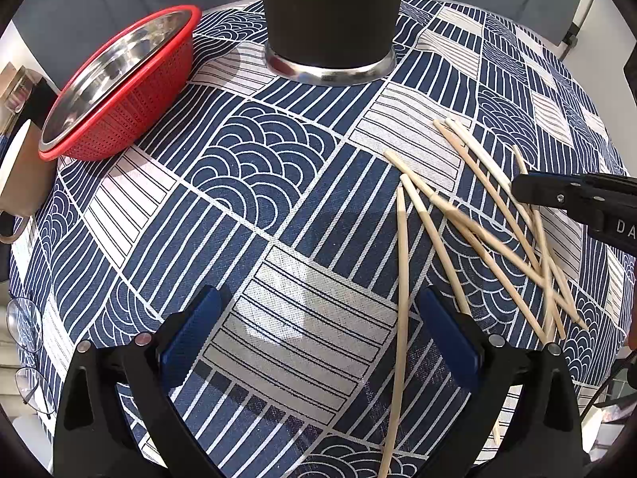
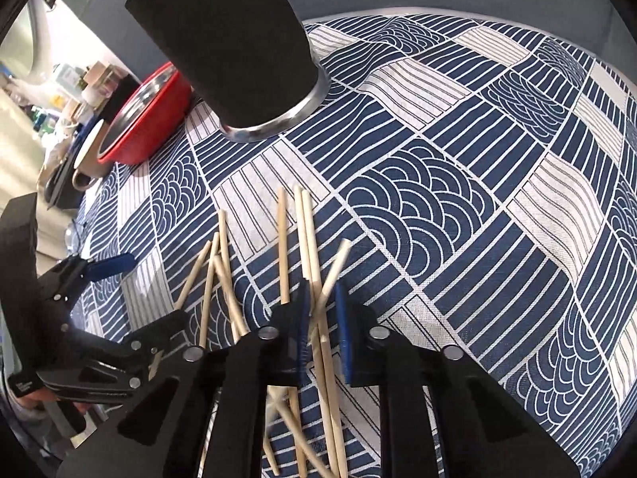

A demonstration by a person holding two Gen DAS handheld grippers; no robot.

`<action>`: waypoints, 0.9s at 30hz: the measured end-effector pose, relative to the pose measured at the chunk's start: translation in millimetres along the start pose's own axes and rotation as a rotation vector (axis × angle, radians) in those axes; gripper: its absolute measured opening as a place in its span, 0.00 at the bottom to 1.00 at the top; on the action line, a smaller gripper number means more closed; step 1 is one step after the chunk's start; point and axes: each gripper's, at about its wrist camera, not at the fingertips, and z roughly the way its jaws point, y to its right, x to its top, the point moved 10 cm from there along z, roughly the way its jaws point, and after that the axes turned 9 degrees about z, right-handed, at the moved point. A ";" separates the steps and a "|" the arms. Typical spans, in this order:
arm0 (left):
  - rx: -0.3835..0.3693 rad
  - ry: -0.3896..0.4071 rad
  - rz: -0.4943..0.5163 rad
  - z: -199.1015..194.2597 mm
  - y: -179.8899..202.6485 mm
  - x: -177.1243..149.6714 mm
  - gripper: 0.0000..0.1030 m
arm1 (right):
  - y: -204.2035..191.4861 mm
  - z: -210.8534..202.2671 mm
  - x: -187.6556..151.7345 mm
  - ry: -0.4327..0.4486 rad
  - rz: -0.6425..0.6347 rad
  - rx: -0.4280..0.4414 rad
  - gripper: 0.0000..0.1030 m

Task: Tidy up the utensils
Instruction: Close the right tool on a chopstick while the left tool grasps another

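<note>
A counter covered with a blue and white patterned cloth (image 1: 278,183) carries a loose pile of pale wooden chopsticks (image 1: 477,223). They lie crossed over one another on the right side of the left wrist view and at the lower middle of the right wrist view (image 2: 286,263).

The left claw (image 1: 318,342) points steeply down over a bare stretch of cloth. Its jaws stand wide apart with nothing between them. One long chopstick (image 1: 403,318) runs just inside its right finger, and the rest of the pile lies further right.

The right claw (image 2: 322,330) is down in the pile with its blue pads (image 2: 343,334) drawn narrow. Chopsticks pass through the small gap between them, one of them blurred and tilted up off the cloth. The pads appear to be gripping at least one of these sticks. In the left wrist view the same claw (image 1: 517,189) reaches in from the right edge over the pile.

A tall dark cup with a metal base ring (image 1: 330,20) stands upright at the far side of the counter, well apart from the chopsticks. Left of it sits a red colander (image 1: 151,107) with a steel bowl (image 1: 115,79) nested inside, and a beige mug (image 1: 20,175) stands just beside that at the counter's edge. A pair of glasses (image 1: 24,342) lies at the left edge.
</note>
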 end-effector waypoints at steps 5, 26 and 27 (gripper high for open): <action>-0.004 0.017 0.012 -3.9 -0.5 2.8 0.75 | 3.0 -3.0 -0.1 0.007 0.004 0.018 0.06; -0.118 -0.020 -0.042 -14.2 -18.1 -14.7 0.05 | 11.6 -16.9 7.7 0.015 -0.033 -0.006 0.08; -0.119 -0.023 -0.045 -14.3 -18.2 -15.7 0.05 | 12.1 -15.1 6.9 0.004 -0.038 -0.014 0.08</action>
